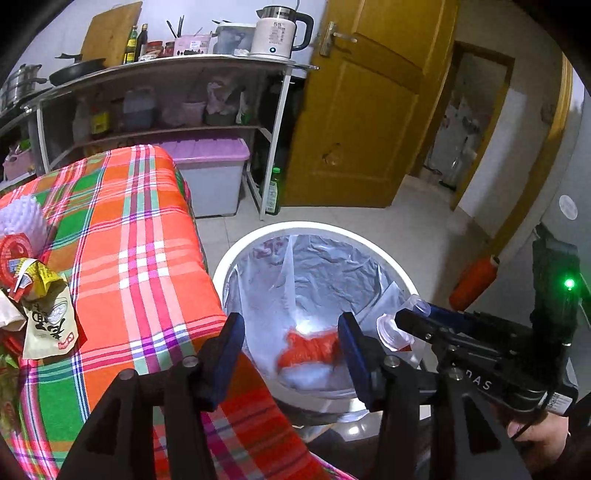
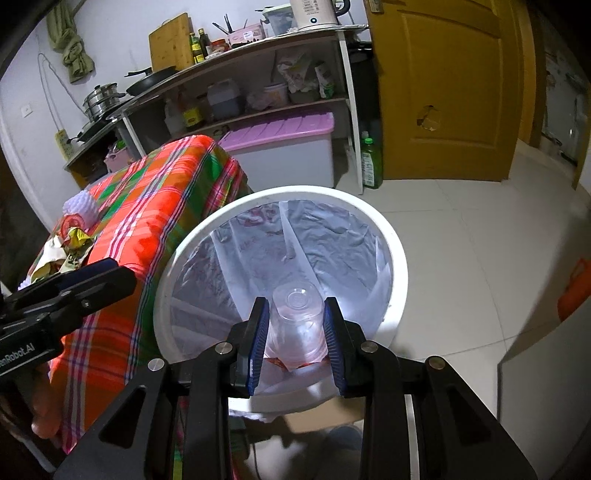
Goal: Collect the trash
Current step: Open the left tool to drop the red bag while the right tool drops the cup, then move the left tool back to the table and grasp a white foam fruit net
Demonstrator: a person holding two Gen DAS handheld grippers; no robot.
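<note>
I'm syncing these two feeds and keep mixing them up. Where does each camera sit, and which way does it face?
Left wrist: on the left gripper, jaws open, aimed down at the bin; the right gripper and a hand show.
Right wrist: on the right gripper, shut on a clear plastic cup over the bin; the left gripper shows.
Shared: bin, plaid tablecloth, kettle.

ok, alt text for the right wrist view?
The right gripper holds a clear plastic cup, bottom facing the camera, over a white bin lined with a bag. The left gripper sits at the left edge, beside a table under a plaid cloth with wrappers on it.
</note>
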